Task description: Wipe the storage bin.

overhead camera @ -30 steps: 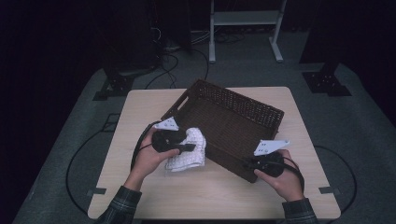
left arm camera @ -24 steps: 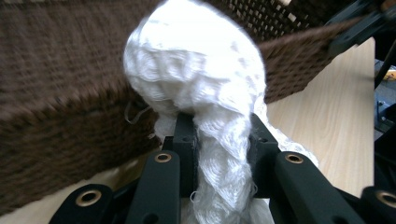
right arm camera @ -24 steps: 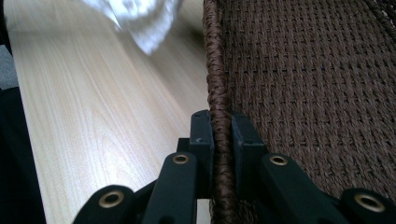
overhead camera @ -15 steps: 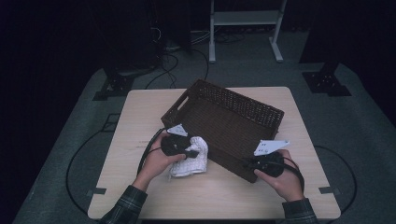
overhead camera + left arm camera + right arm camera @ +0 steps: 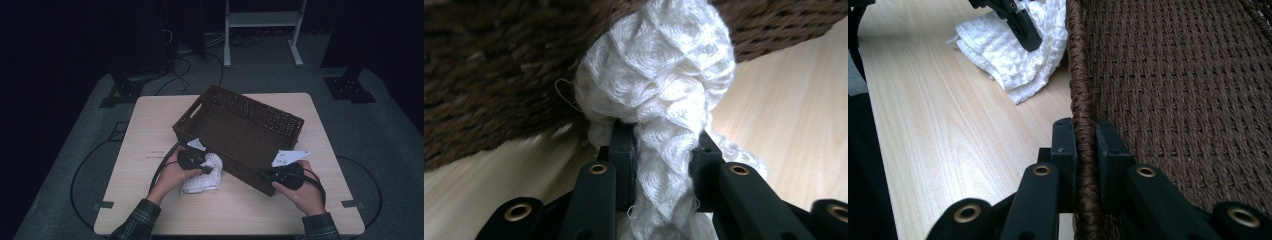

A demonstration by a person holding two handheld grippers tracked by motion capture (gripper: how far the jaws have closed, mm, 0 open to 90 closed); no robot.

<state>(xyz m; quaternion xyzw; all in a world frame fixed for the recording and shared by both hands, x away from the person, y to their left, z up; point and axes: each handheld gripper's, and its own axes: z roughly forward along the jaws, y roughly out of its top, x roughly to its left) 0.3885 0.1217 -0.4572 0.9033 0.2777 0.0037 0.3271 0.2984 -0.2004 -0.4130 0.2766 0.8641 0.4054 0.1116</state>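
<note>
White cloth bunched, lengthwise alongside basket wall.

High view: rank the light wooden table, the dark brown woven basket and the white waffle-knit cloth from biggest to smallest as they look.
1. Light wooden table
2. Dark brown woven basket
3. White waffle-knit cloth, partly hidden under the left gripper

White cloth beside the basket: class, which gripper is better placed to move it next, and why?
Left. The left gripper is already shut on the white cloth beside the basket, while the right gripper is clamped on the basket's rim, probably steadying it.
</note>
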